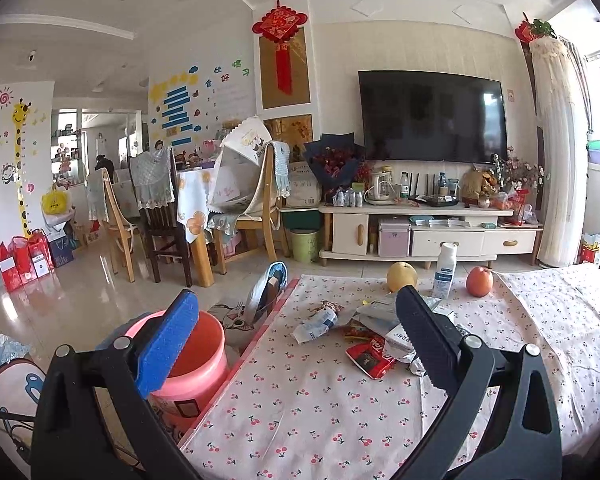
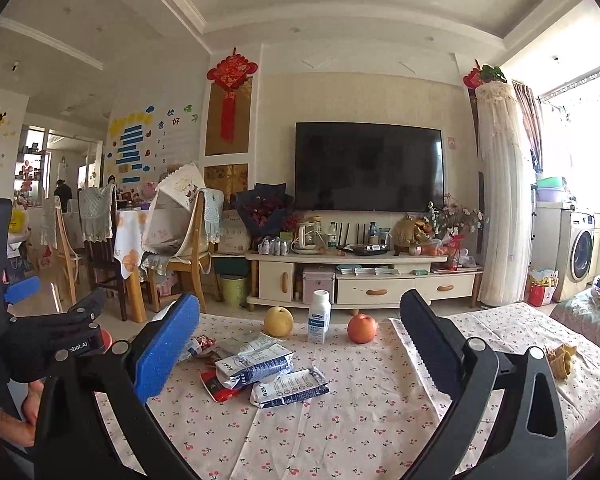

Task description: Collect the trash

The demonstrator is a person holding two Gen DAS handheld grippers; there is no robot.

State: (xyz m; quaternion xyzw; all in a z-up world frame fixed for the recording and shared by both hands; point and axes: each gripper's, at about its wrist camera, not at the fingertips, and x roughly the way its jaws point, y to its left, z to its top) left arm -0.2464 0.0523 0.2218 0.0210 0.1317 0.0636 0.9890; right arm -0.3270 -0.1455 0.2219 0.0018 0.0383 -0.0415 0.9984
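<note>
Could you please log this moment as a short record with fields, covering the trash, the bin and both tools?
surface: table with cherry-print cloth
trash: pile of crumpled wrappers mid-table, red packet among them
bin: pink bucket on the floor beside the table's left edge
not trash: pear, white bottle, orange fruit, standing in a row behind the pile
left tool: open, holding nothing
right tool: open, holding nothing

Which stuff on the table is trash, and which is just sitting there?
Trash job: crumpled wrappers, red packet, pink bucket on the floor beside the table.

Just there: pear, orange, white bottle.
</note>
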